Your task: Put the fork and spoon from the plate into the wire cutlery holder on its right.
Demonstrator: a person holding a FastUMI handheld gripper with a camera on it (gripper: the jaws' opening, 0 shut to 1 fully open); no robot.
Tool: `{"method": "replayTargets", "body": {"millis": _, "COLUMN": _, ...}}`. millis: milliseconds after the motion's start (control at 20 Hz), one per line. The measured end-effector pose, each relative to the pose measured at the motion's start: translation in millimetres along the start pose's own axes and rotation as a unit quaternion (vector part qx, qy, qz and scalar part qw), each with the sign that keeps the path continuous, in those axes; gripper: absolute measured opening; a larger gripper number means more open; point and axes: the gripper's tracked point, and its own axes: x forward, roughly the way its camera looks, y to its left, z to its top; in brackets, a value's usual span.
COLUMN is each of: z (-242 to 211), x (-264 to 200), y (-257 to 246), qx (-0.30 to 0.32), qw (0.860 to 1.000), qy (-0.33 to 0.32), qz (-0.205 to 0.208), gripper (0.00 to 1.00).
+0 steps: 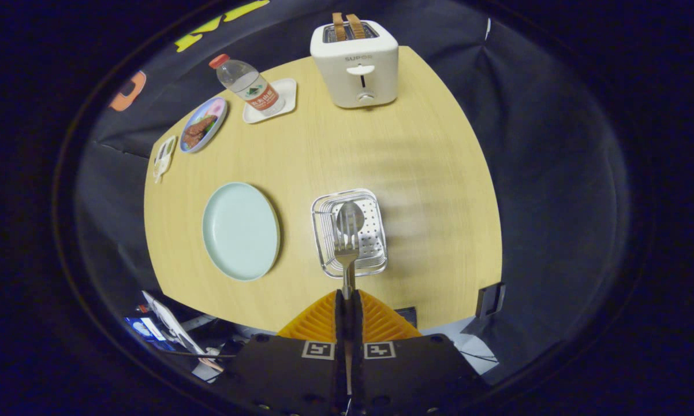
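Two utensils are assigned to this task, and both now sit over the wire cutlery holder. The spoon shows inside the holder, bowl up. The fork is clamped by its handle between the two orange fingers of the claw, which are pressed together on it with no visible gap. The tines point away from the claw and overlie the holder's opening, directly in front of the spoon.

The pale green plate lies bare on the desk, just left of the holder. The step in hand is therefore judged to be the final one: depositing the fork.

The next move calls for lowering the fork until it is well inside the wire rim (height above the holder cannot be read from this view), then parting the fingers. Keep the fork clear of the spoon and the rim to avoid tipping the holder.
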Motion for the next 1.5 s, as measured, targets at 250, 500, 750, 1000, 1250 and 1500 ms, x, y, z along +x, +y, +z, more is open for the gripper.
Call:
{"method": "replayTargets", "body": {"millis": 250, "z": 2, "x": 8, "y": 5, "qx": 0.018, "qw": 0.998, "qy": 0.055, "qz": -0.003, "gripper": 0.04}}
{"method": "replayTargets", "body": {"millis": 500, "z": 15, "x": 13, "y": 0, "qx": 0.025, "qw": 0.998, "qy": 0.055, "qz": -0.020, "gripper": 0.08}}
{"method": "replayTargets", "body": {"millis": 750, "z": 24, "x": 8, "y": 9, "qx": -0.006, "qw": 1.000, "qy": 0.022, "qz": -0.017, "gripper": 0.20}}
{"method": "replayTargets", "body": {"millis": 1000, "z": 29, "x": 1, "y": 23, "qx": -0.040, "qw": 0.999, "qy": -0.027, "qz": -0.003, "gripper": 0.41}}
{"method": "replayTargets", "body": {"millis": 1250, "z": 34, "x": 2, "y": 36, "qx": -0.052, "qw": 0.995, "qy": -0.085, "qz": 0.007, "gripper": 0.78}}
{"method": "replayTargets", "body": {"millis": 1500, "z": 22, "x": 11, "y": 62, "qx": -0.090, "qw": 0.987, "qy": -0.131, "qz": -0.010, "gripper": 0.97}}
